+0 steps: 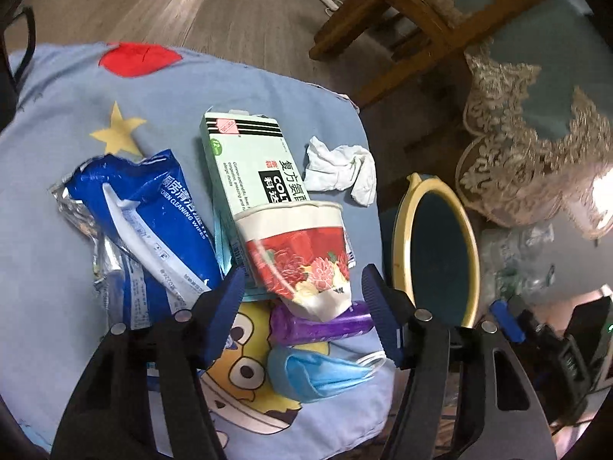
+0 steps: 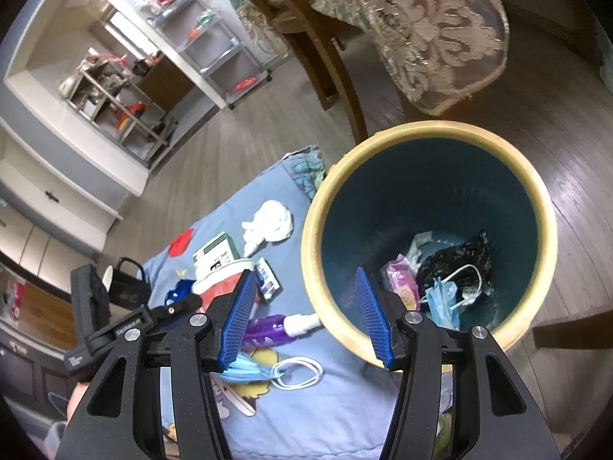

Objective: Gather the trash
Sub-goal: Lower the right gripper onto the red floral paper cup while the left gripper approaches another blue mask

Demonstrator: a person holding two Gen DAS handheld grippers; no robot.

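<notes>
Blue wipes pack (image 1: pixel 153 222), green box (image 1: pixel 245 165), paper cup (image 1: pixel 299 253), purple bottle (image 1: pixel 318 324) and mask (image 1: pixel 322 373) litter a cartoon sheet (image 1: pixel 57 134). Left claw (image 1: pixel 302 310) brackets the cup, spread, pads clear. Right claw (image 2: pixel 302 314) gapes empty at the bin (image 2: pixel 421 130) rim.

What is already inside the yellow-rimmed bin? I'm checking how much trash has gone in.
Inside the bin, on the bottom: a blue face mask with white ear loop, a pink packet, crumpled black plastic and a pale scrap. Anything beneath them is covered.
</notes>
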